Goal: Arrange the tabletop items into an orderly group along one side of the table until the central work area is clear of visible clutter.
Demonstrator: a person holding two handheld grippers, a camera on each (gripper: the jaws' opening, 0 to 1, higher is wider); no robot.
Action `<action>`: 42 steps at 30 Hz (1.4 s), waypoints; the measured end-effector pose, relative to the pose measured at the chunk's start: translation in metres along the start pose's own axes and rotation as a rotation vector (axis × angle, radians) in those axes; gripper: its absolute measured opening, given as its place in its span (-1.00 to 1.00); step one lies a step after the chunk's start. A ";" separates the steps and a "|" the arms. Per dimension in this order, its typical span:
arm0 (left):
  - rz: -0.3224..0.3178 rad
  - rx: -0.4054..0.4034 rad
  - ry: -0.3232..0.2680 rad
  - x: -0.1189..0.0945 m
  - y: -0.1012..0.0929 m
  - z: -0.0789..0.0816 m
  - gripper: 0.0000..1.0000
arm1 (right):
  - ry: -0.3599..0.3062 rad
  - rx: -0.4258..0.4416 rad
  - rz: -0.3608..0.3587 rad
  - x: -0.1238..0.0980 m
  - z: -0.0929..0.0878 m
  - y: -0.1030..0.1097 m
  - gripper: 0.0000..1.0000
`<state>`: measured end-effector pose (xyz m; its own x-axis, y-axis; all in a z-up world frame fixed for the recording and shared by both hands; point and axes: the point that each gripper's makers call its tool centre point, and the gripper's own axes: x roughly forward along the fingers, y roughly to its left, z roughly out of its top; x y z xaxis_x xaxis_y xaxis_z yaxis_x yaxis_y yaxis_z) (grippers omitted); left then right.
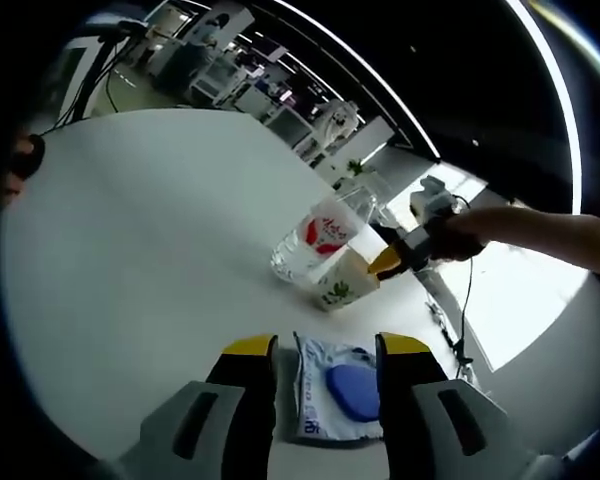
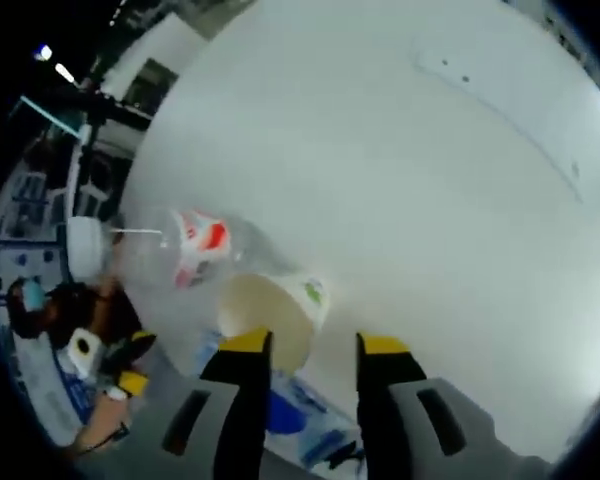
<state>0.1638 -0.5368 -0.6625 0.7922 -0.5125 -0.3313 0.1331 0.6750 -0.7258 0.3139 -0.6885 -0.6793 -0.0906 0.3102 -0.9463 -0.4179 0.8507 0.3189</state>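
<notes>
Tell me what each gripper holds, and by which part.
Nothing clearly: the left gripper straddles the white packet with a blue oval; the right gripper is open at the rim of the white paper cup.

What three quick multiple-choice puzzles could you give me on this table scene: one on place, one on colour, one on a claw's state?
1. Where does the wipes pack lie?
A. between the left claw's tips
B. on the cup
C. on the floor

2. What colour are the claw tips?
A. red
B. yellow
C. green

3. The left claw is:
A. shut on the bottle
B. shut on the cup
C. open

Answers: 1 A, it lies flat between them. 2 B, both pairs are yellow. 3 C, its tips stand apart; the bottle and cup sit farther off.
</notes>
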 end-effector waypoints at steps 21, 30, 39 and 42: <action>-0.015 0.034 0.064 0.005 -0.005 -0.013 -0.20 | -0.196 -0.063 0.092 -0.012 -0.011 0.019 -0.08; -0.019 0.033 0.084 0.007 -0.003 -0.018 -0.20 | -0.397 -0.052 0.187 -0.032 -0.003 0.041 -0.10; -0.017 0.035 0.099 0.008 -0.002 -0.021 -0.21 | -0.511 -0.041 0.205 -0.038 -0.007 0.037 -0.14; -0.021 0.048 0.109 0.008 -0.004 -0.024 -0.21 | -0.538 -0.039 0.216 -0.042 -0.008 0.039 -0.13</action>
<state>0.1557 -0.5565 -0.6765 0.7197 -0.5796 -0.3822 0.1791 0.6869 -0.7043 0.2946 -0.6715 -0.6272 0.2899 0.6558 -0.6970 -0.4751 0.7308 0.4901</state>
